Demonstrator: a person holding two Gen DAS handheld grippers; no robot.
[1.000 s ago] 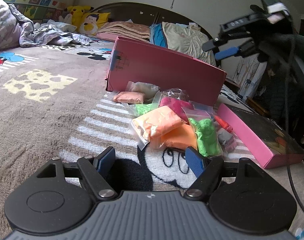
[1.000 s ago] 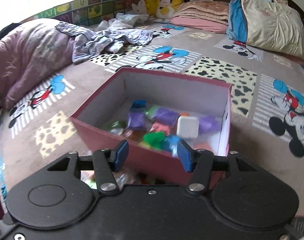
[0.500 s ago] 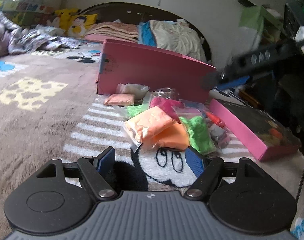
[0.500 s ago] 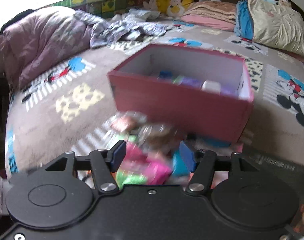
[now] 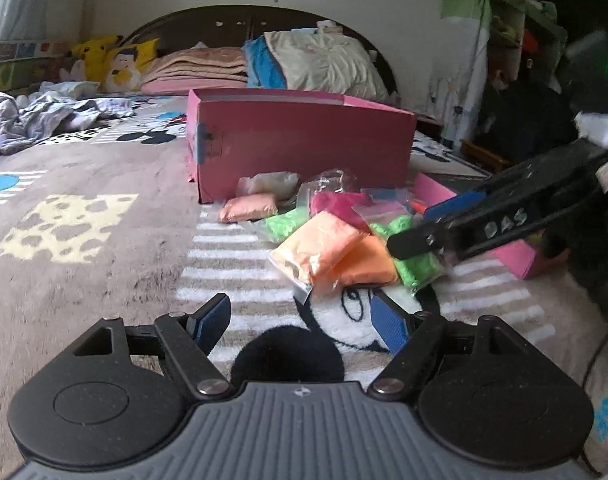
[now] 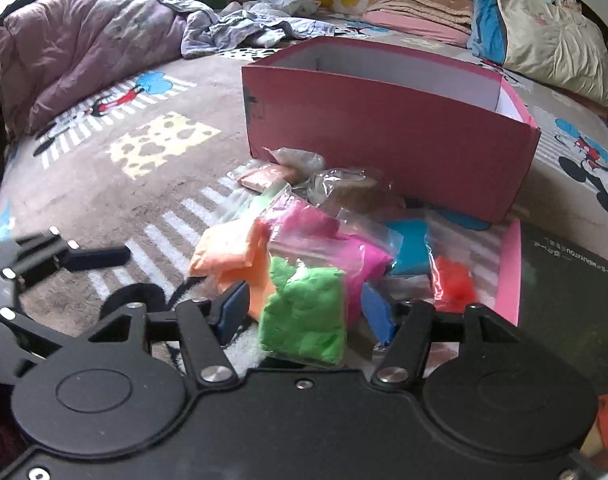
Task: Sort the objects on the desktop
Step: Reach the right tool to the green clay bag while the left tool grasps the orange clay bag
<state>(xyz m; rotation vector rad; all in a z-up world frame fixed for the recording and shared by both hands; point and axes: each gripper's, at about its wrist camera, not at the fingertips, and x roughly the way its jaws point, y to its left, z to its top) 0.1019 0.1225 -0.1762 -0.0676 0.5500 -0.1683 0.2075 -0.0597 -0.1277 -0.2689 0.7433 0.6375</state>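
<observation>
A pile of small plastic bags of coloured clay lies on the blanket in front of a pink open box (image 5: 299,148) (image 6: 388,140). A green bag (image 6: 304,316) (image 5: 416,264) lies between the open fingers of my right gripper (image 6: 304,312), which hangs low over the pile. Orange bags (image 5: 328,252) (image 6: 231,252), a magenta bag (image 6: 324,236) and a blue bag (image 6: 410,252) lie around it. My left gripper (image 5: 299,322) is open and empty, just short of the orange bags.
The pink box lid (image 6: 516,268) (image 5: 516,256) lies to the right of the pile. A crumpled quilt (image 6: 83,52) and clothes (image 5: 51,116) lie at the left, pillows (image 5: 324,60) at the headboard.
My right gripper has swung down from above the box to the pile, and the green bag now sits between its fingers. My left gripper has turned slightly to the right.
</observation>
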